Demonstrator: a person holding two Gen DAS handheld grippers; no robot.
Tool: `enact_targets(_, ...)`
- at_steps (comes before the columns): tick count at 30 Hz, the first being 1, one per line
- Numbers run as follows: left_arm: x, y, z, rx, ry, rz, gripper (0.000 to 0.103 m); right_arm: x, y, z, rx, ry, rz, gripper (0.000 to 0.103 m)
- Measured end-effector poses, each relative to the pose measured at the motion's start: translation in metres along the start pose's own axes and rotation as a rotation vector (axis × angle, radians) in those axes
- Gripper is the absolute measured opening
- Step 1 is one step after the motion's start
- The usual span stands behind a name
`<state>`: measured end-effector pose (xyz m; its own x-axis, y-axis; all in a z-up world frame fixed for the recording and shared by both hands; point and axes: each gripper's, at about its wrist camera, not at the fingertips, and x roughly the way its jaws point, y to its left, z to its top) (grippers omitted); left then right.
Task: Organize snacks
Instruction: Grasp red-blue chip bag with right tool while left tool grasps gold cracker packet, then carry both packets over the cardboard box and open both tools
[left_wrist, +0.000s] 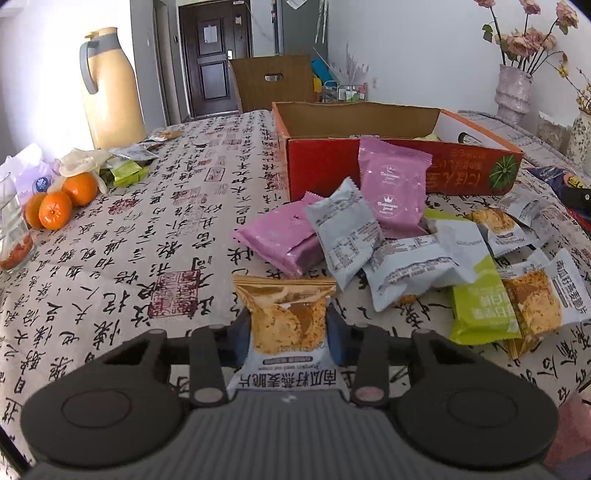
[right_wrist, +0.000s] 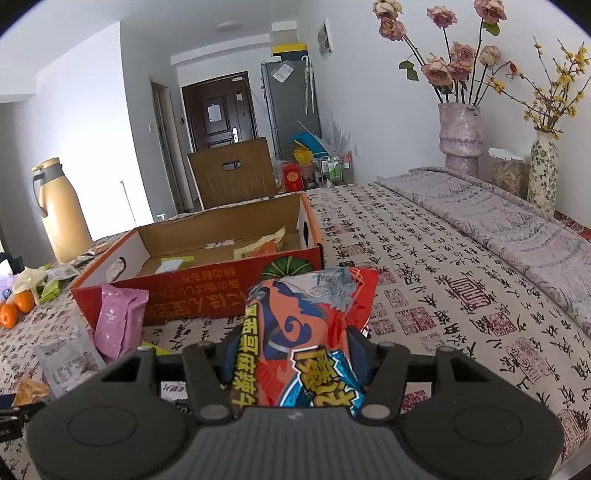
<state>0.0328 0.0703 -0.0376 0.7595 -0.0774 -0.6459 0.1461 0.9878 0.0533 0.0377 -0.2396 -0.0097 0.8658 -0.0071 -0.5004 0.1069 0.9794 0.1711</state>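
The left wrist view alone showed the loose heap of snack packets (left_wrist: 424, 251) lying in front of the red cardboard box (left_wrist: 321, 170), with oranges (left_wrist: 59, 203) far to the left. There the left gripper (left_wrist: 290, 325) clenched an oat crisp packet (left_wrist: 286, 314) above bare tablecloth (left_wrist: 147, 258).

The right wrist view looked into the box (right_wrist: 221, 288), where a few packets lay. The right gripper (right_wrist: 295, 354) gripped a red spicy snack bag (right_wrist: 306, 332) just before the box's near wall; open cloth stretched to the right.

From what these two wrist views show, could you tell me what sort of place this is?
Most likely a lived-in home, a dining or living area: a cloth-covered table with snack packets beside a cardboard box, a tall fridge next to the entry door, and vases of flowers.
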Motion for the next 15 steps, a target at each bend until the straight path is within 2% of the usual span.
enact_targets(9,-0.019,-0.004,0.003,-0.018,-0.046,0.04,0.04,-0.008,-0.007,-0.004,0.01,-0.001,0.015,0.056)
enact_targets(15,-0.035,-0.007,0.016,-0.043,-0.11,0.041,0.04,-0.01,-0.007,-0.002,0.004,-0.007,0.03,0.056)
